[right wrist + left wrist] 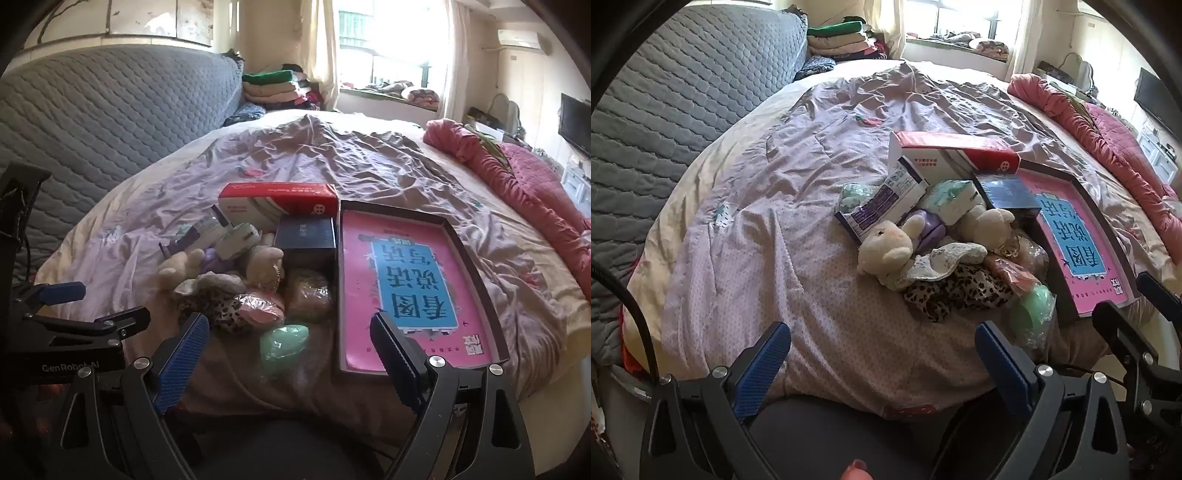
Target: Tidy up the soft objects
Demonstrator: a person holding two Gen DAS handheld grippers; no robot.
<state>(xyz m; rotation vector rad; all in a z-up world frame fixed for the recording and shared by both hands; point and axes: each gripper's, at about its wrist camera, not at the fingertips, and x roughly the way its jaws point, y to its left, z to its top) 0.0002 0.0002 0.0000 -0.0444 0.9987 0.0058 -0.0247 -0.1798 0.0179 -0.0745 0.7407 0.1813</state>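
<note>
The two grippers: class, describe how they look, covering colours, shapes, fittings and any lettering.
Both the left gripper and the right gripper have black angular frames with silver round bolts. Their fingers carry blue ribbed pads. Seen from the right wrist, the left gripper's body bears white lettering, "GenRobot AI". A black cable curves beside the left gripper.

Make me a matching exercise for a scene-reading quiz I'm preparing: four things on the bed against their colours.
Things:
1. shallow box
2. long carton
3. plush toy
4. bagged ball

Colours:
A. cream
B. mint green
C. pink sheet with blue panel inside
D. red and white

Pairs: 1-C, 2-D, 3-A, 4-B
</note>
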